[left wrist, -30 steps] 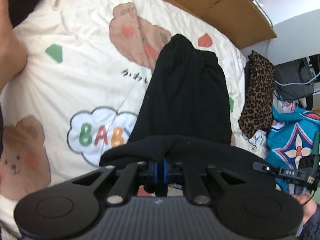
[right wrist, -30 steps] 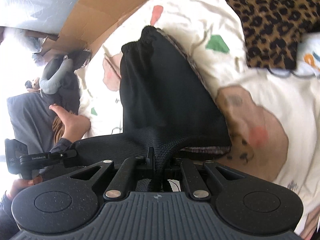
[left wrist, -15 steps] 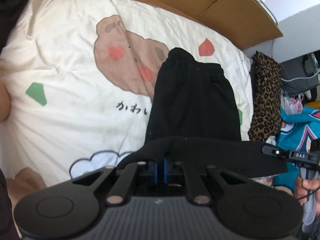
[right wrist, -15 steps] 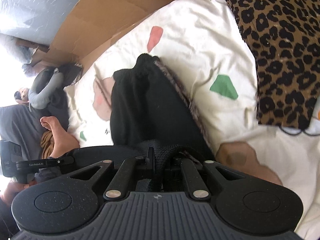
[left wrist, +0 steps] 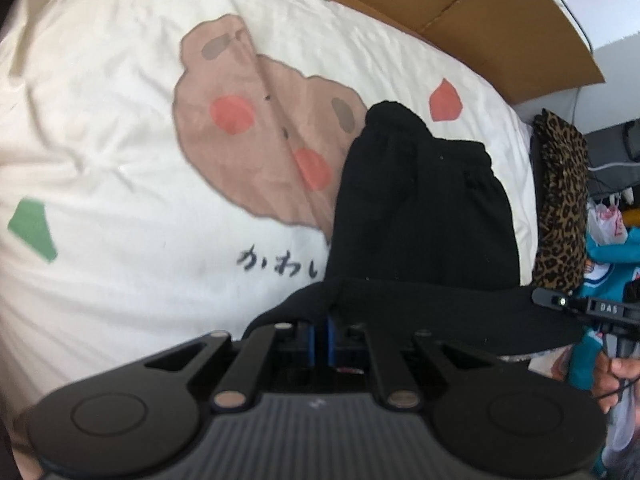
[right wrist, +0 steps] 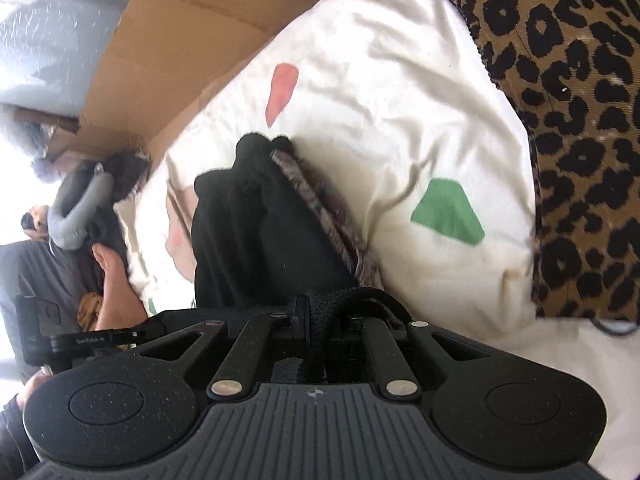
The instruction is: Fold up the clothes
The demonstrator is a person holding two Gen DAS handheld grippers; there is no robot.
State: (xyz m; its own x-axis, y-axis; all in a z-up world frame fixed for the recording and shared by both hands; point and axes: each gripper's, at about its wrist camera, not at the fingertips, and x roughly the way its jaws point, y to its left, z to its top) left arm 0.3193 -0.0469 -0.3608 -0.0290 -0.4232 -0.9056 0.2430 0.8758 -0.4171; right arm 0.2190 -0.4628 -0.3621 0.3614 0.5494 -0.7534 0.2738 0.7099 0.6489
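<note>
A black garment [left wrist: 424, 216] lies lengthwise on a cream bedsheet, its elastic waistband at the far end. Its near hem is lifted off the sheet and stretched between both grippers. My left gripper [left wrist: 322, 330] is shut on the left part of that hem, the blue pads pressed together under the cloth. In the right wrist view the same black garment [right wrist: 256, 240] runs away from me, with a grey patterned lining showing along its right edge. My right gripper [right wrist: 316, 324] is shut on the hem, and black fabric bunches over the closed fingers.
The cream sheet [left wrist: 120, 128] carries bear and shape prints. Flattened cardboard [left wrist: 500, 16] borders its far side. A leopard-print cloth [right wrist: 572, 120] lies on the right, teal clothing [left wrist: 612, 264] beyond it. A person's bare foot [right wrist: 116, 280] rests at the sheet's left edge.
Both grippers have carried the lifted hem forward over the garment toward the waistband. The flat part in front looks shorter, and the bear and cloud prints near the left have slid out of view.
</note>
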